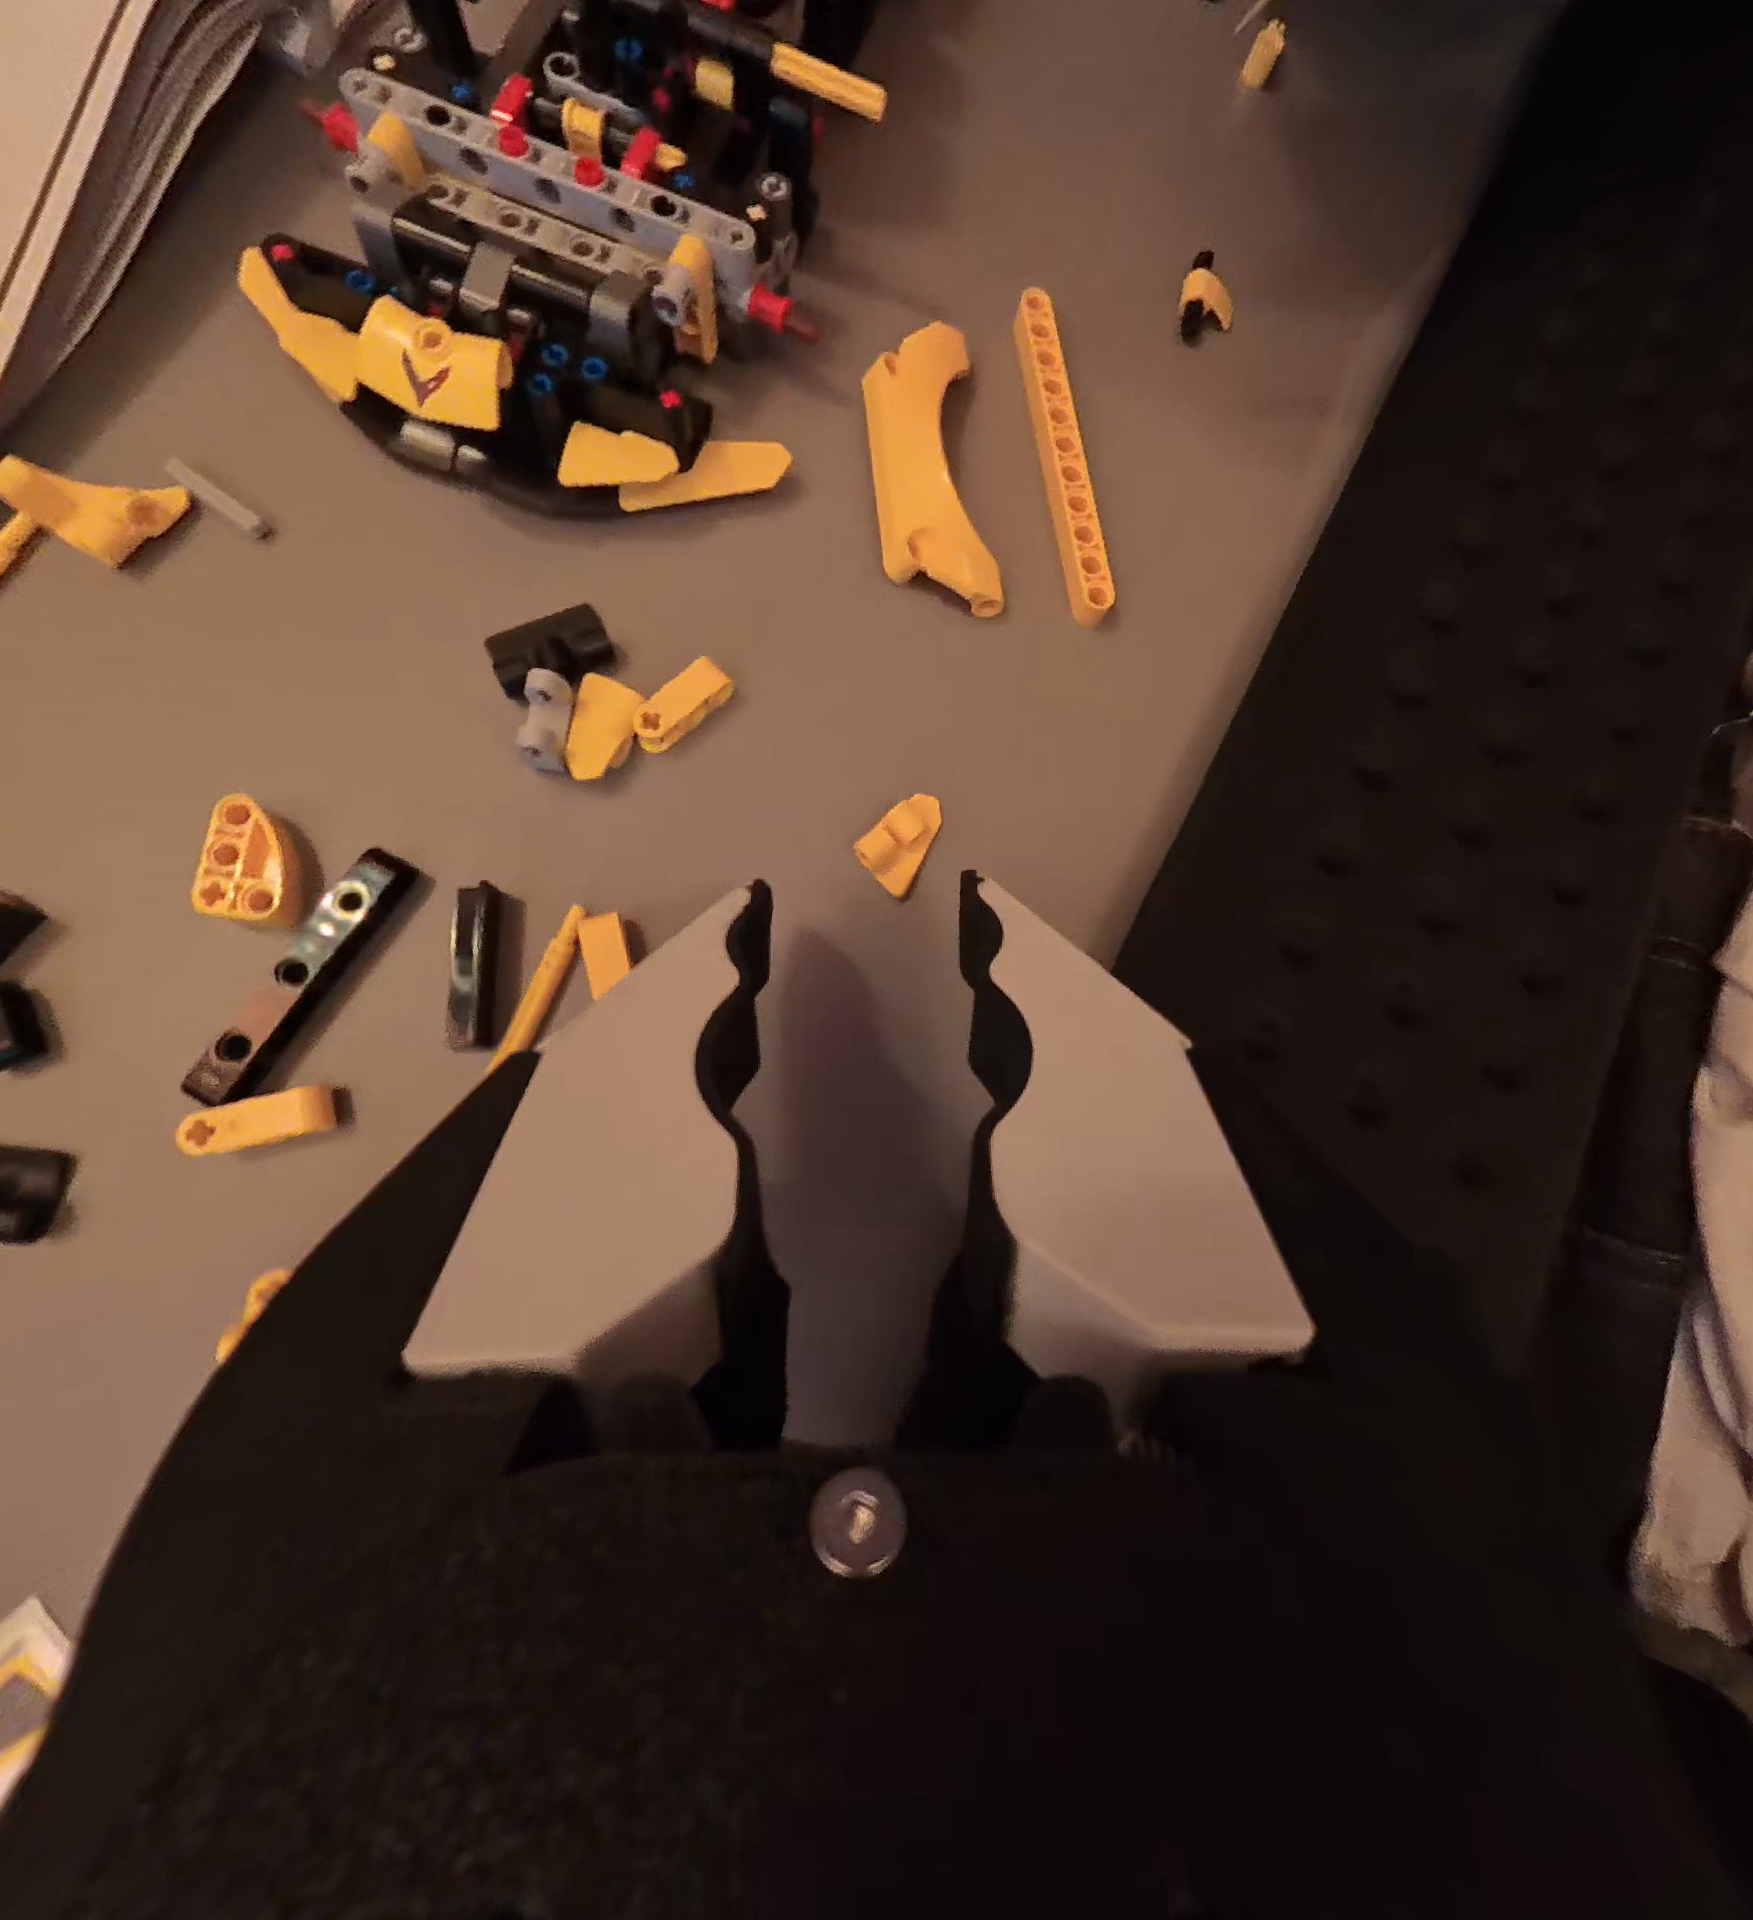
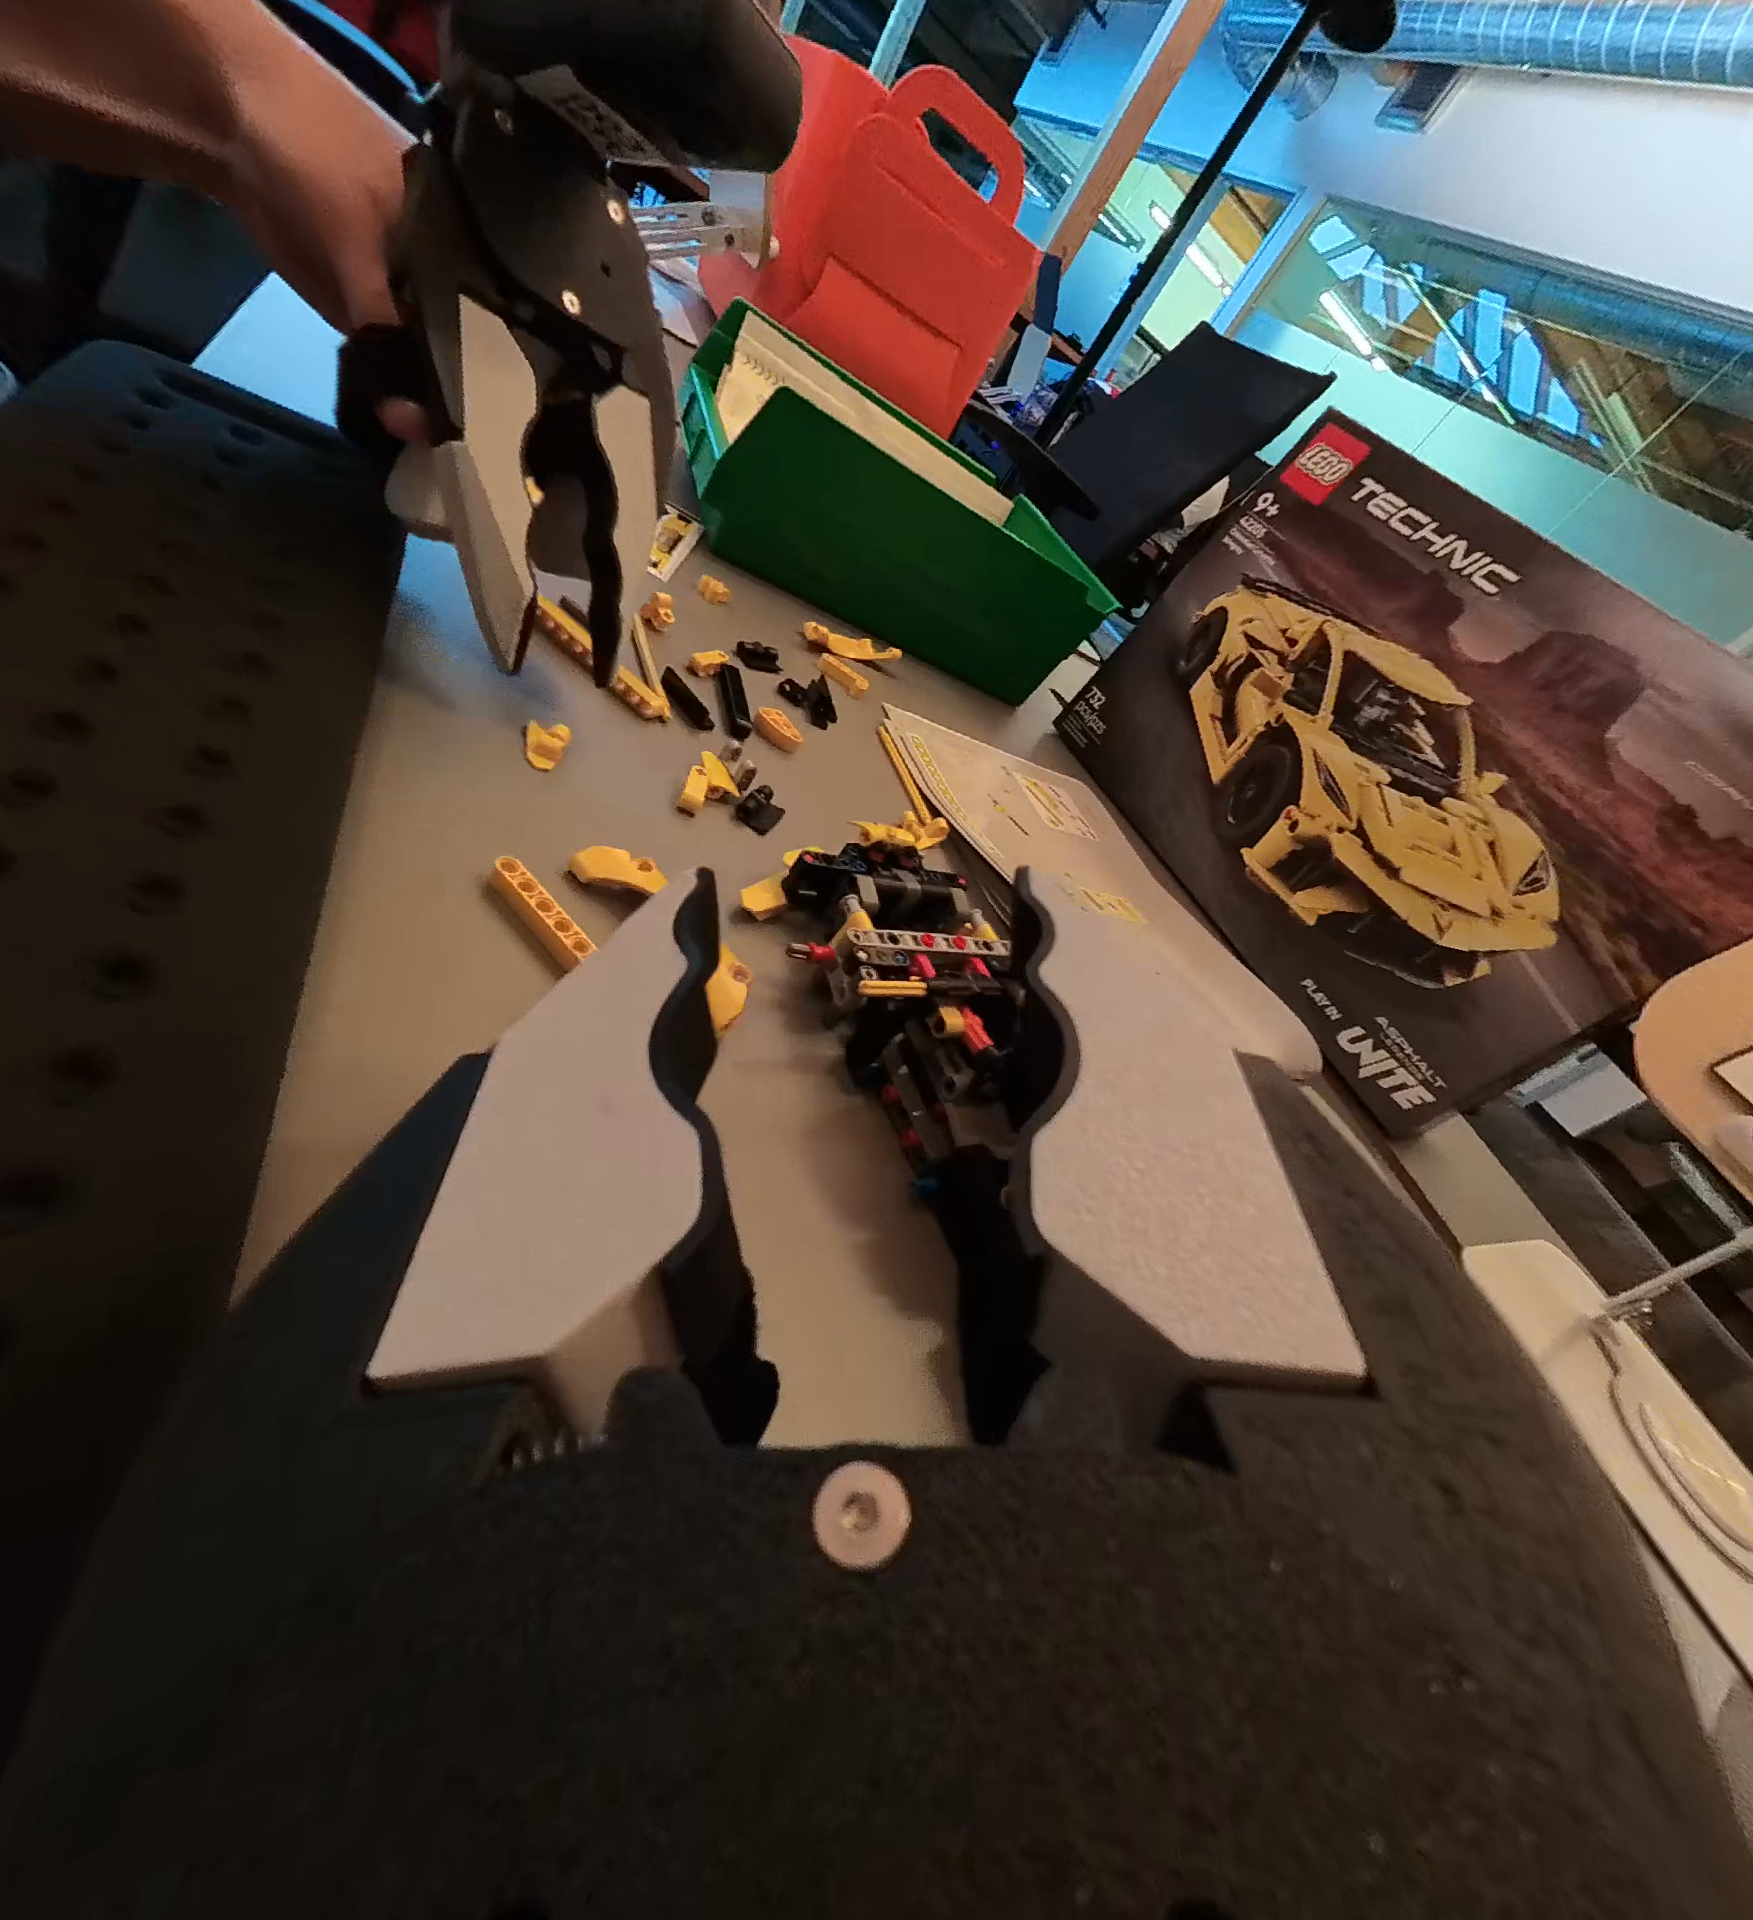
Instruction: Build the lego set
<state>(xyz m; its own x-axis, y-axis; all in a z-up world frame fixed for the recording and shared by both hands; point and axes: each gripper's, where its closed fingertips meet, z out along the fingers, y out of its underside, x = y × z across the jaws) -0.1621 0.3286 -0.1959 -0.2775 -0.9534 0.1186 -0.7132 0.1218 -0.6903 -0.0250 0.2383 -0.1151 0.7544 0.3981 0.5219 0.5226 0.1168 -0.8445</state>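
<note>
Your grey tabletop (image 1: 851, 665) carries everything, with a dark perforated mat (image 2: 124, 727) along its near edge and the set's box (image 2: 1474, 790) standing at its far edge beside a green bin (image 2: 851, 540). The half-built car chassis (image 2: 913, 987) sits mid-table, directly ahead of your right gripper (image 2: 861, 904), whose fingers stand apart and hold nothing. Your left gripper (image 1: 864, 894) is likewise spread and empty, hovering above the loose pieces nearer the mat edge. The likeliest trouble: closing on the chassis from this angle could pop off loosely seated panels or push the whole build toward the instruction booklet (image 2: 997, 800). On the left, the small yellow wedge piece (image 1: 898, 842) lies just past your fingertips; a careless sweep could knock it onto the mat, where it would be harder to lift cleanly. The long yellow beam (image 1: 1064, 457) and curved yellow panel (image 1: 929, 468) lie side by side, close enough that grabbing one may drag the other.
</note>
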